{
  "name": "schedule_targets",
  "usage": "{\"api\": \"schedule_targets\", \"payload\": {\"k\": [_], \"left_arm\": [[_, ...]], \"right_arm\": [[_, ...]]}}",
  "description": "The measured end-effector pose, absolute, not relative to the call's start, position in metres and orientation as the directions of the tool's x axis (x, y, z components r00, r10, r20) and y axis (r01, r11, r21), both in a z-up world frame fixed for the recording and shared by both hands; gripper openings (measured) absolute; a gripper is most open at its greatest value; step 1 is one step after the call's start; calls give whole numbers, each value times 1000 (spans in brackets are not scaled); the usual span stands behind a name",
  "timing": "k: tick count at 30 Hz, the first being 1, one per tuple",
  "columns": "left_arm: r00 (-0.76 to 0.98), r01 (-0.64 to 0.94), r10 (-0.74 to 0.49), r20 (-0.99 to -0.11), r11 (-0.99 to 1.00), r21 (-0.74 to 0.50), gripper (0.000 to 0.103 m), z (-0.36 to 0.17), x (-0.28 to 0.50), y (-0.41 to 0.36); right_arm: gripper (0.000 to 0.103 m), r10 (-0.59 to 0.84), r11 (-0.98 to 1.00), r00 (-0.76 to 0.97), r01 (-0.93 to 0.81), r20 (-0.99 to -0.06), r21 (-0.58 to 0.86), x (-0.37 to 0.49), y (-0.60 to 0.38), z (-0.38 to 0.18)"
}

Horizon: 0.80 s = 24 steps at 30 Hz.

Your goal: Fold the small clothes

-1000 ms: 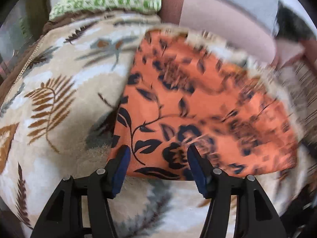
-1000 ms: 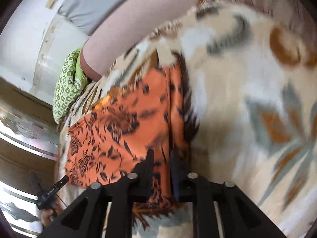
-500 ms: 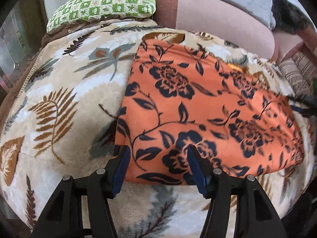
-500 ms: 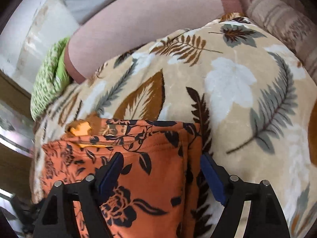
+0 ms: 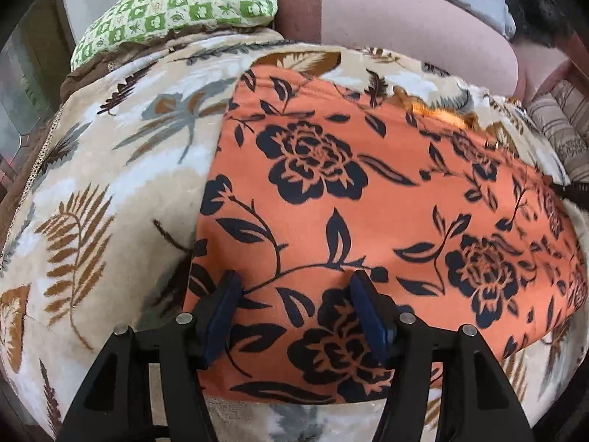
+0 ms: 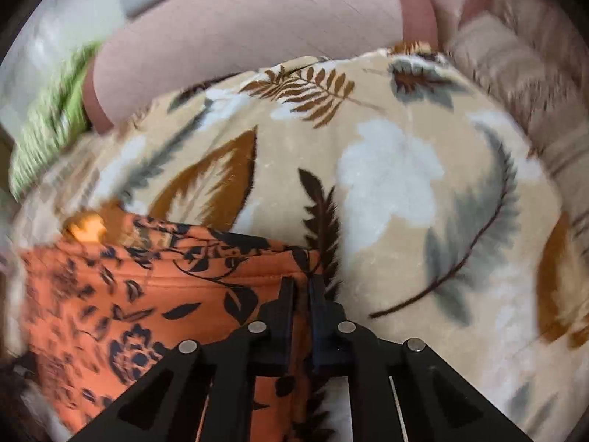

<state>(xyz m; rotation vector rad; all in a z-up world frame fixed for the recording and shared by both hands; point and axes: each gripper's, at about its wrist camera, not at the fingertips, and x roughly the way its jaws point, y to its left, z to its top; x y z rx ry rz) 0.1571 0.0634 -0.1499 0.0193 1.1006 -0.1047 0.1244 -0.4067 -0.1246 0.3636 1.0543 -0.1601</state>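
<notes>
Here the right claw is clamped on the orange garment's corner; the left claw sits apart over the garment on the blanket.

No readable text, label, brand, number or sign shows anywhere in either wrist view.

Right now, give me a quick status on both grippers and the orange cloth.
Left gripper open over orange floral garment. Right gripper shut on its edge. Garment flat on leaf-print blanket. Nothing in the way.
</notes>
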Motion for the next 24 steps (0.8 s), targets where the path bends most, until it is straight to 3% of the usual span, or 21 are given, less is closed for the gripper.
{"api": "schedule_targets", "payload": {"k": [3,6,11,13,15,17,20,22,24], "left_arm": [[493,108,-112,-863,992,-67,63,-131,152,65],[529,142,-137,-837,987,-72,64,-121,145,66],[455,122,-93,-886,992,-41,66,-154,156,69],[460,100,-113,-881,992,-75,67,-152,157,73],[457,80,-133,-879,991,-108,67,-142,155,77],[491,85,-169,-854,986,-146,67,-124,145,84],[538,94,-132,-833,991,-97,73,-116,138,86],[500,81,-80,-862,996,-45,74,-129,141,87],[426,69,-35,-904,998,-7,74,-152,146,86]], "right_arm": [[11,15,919,555,319,-831,230,108,-409,-101],[11,109,906,610,263,-785,330,85,-403,-74],[12,498,811,490,30,-716,585,57,-356,-77],[12,472,833,432,67,-768,550,56,-348,-103],[8,380,852,366,220,-849,476,56,-362,-138],[11,442,744,431,313,-786,591,48,-382,-143],[14,340,839,495,225,-800,495,48,-363,-103],[14,383,835,508,167,-772,524,56,-353,-92],[21,422,825,509,127,-750,551,69,-342,-88]]}}
